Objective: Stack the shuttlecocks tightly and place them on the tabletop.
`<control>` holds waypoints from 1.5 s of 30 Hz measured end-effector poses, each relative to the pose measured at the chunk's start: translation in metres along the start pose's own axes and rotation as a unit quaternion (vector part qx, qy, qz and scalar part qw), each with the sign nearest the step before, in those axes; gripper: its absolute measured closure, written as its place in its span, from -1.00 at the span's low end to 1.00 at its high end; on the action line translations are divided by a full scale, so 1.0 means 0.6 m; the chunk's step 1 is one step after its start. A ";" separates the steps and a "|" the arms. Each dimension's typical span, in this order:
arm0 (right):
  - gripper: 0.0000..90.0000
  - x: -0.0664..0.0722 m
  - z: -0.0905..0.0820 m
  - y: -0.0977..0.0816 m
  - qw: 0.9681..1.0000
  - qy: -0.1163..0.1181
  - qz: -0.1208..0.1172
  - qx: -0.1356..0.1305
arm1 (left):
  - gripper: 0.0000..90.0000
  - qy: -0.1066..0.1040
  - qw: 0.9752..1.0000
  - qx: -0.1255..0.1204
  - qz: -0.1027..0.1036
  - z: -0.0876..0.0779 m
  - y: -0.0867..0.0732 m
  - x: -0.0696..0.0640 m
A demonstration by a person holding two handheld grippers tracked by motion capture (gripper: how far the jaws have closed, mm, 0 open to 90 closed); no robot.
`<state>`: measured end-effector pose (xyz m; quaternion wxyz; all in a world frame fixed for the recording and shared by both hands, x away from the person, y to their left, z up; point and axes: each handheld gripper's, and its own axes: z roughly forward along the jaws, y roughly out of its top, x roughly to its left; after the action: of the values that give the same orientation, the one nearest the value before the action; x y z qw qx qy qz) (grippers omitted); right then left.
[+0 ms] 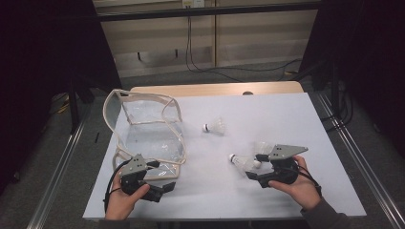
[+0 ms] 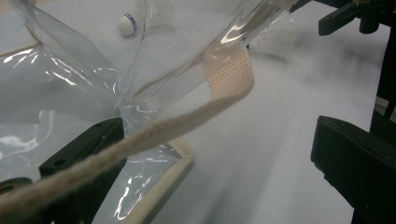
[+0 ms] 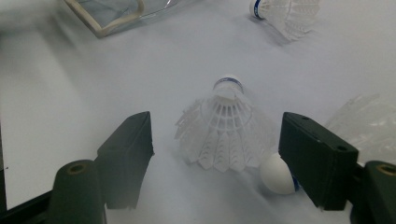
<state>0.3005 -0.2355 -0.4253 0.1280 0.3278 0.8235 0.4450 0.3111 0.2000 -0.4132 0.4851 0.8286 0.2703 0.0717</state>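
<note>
Three shuttlecocks are out on the white table [image 1: 296, 119], and none of them is in the clear plastic bag [image 1: 148, 138] yet, so the packing looks barely begun.

The bag stands at the left of the high view, its cream-edged mouth gaping toward the middle of the table. The left gripper [image 1: 160, 190], at the lower left of that view, has its jaws around the bag's near edge: in the left gripper view the cream strap [image 2: 154, 133] and crinkled film cross over one jaw while the other jaw stands well off to the right, so the jaws look spread rather than pinching. Whether a pad actually presses the film I cannot tell.

The right gripper [image 1: 255, 167], at the lower right, is reaching at the nearest shuttlecock [image 3: 223, 133]. In the right gripper view that shuttlecock lies between the two jaws, cork pointing away, with clear gaps on both sides; the jaws are released and grasp nothing. A second shuttlecock [image 3: 280, 173] lies just beside the right-hand jaw. The third shuttlecock [image 1: 215, 127] lies apart, near the centre of the table, just right of the bag's mouth.

As I judge it, everything is left: grip, carry and drop for all three.
</note>
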 end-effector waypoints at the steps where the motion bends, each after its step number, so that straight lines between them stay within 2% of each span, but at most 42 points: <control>1: -0.44 0.001 0.000 0.000 1.000 0.001 0.000 0.001 | -0.92 0.000 1.000 0.000 0.000 0.000 0.000 0.000; 16: -0.44 0.008 0.017 -0.009 1.000 0.009 -0.001 0.018 | -0.92 0.000 1.000 -0.002 -0.002 0.001 0.000 0.000; 18: -0.44 0.009 0.020 -0.009 1.000 0.008 -0.006 0.023 | -0.92 0.000 1.000 -0.002 -0.002 0.001 0.000 0.000; 32: -0.46 0.015 0.039 -0.007 1.000 0.000 -0.001 0.024 | -0.92 0.001 1.000 -0.003 -0.002 0.001 0.000 0.000; 37: -0.41 0.019 0.048 -0.005 1.000 0.003 0.000 0.024 | -0.92 0.001 1.000 -0.004 -0.002 0.001 0.000 0.000; 45: -0.29 0.028 0.067 0.000 1.000 -0.008 -0.006 0.029 | -0.92 0.001 1.000 -0.003 -0.002 0.001 0.000 0.000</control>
<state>0.3083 -0.1986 -0.4468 0.1278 0.3305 0.8369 0.4172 0.3115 0.1998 -0.4133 0.4876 0.8265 0.2719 0.0726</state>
